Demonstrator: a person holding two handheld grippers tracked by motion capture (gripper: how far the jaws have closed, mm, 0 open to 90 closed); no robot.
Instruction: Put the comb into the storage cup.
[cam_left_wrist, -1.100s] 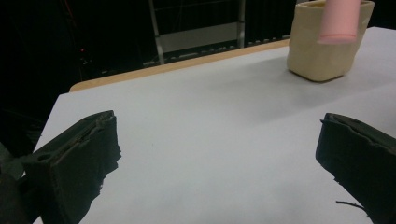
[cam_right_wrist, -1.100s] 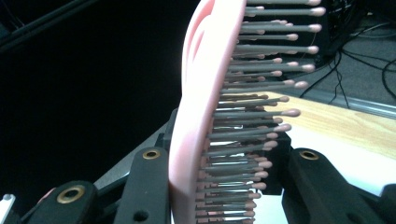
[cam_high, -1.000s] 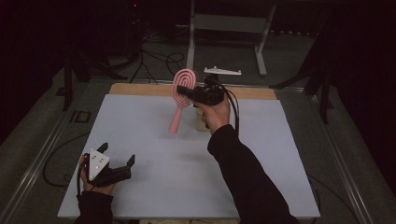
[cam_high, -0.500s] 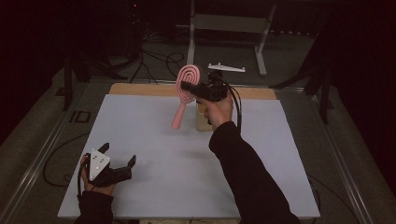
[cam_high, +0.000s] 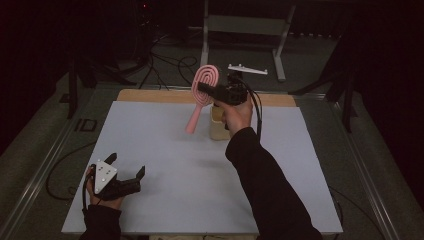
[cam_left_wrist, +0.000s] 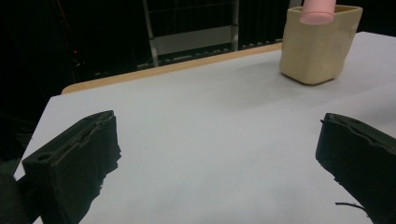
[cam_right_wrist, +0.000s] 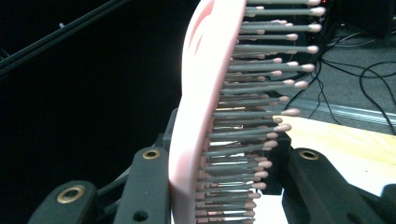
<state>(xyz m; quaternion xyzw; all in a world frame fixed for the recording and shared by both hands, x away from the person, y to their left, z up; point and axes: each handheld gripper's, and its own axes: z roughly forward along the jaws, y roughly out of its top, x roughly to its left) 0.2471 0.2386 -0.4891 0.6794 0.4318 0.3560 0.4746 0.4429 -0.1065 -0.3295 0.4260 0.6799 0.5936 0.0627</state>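
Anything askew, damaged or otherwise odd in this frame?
Nothing damaged or spilled. The pink hairbrush hangs tilted in the air, clamped at its head by the right gripper, handle pointing down beside the beige cup. The left gripper rests open near the table's front edge.

Left gripper (cam_high: 127, 176): black body, grey 3-cornered plate (cam_high: 104, 172) on top with small dark screw holes; black cable (cam_high: 62, 172) loops away behind the fingers. 2 fingers (cam_left_wrist: 77, 161), black, blocky, with rough, frayed inner edges.

Right gripper (cam_high: 207, 90): black body, black cable (cam_high: 257, 107) trailing back from the fingers along the arm. Black finger links (cam_right_wrist: 144, 186) carry brass-ringed holes, 3 visible.

Black long sleeves (cam_high: 267, 187) on both arms, down to the wrists.
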